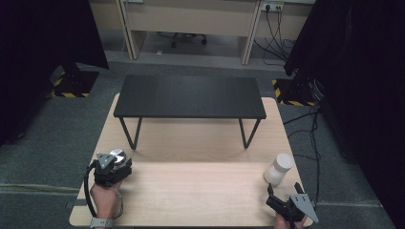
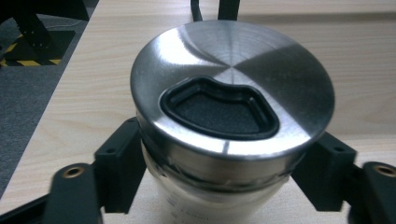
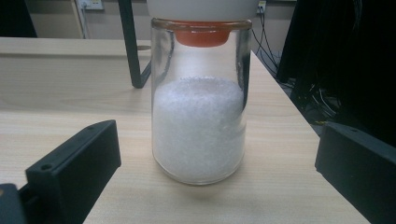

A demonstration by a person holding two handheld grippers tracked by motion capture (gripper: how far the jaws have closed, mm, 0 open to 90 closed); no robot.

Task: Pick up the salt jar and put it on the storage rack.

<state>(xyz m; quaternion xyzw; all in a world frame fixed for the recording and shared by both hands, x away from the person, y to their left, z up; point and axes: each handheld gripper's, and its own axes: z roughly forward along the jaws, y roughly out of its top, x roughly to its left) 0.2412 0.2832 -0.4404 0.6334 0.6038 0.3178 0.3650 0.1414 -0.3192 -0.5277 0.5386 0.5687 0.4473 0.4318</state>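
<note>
A white cup with a brushed-steel lid stands at the table's near left, also in the high view as the cup. My left gripper is shut on the cup, one jaw pressed against each side just under the lid; from above, the left gripper sits behind it. A glass jar half full of white granules, with a white lid and orange seal, stands near the right edge. My right gripper is open, jaws wide on either side of the jar, not touching it. The high view puts the right gripper just short of the jar.
A low black shelf on thin metal legs spans the far half of the light wooden table. One shelf leg rises behind the jar. Grey carpet, cables and dark curtains surround the table.
</note>
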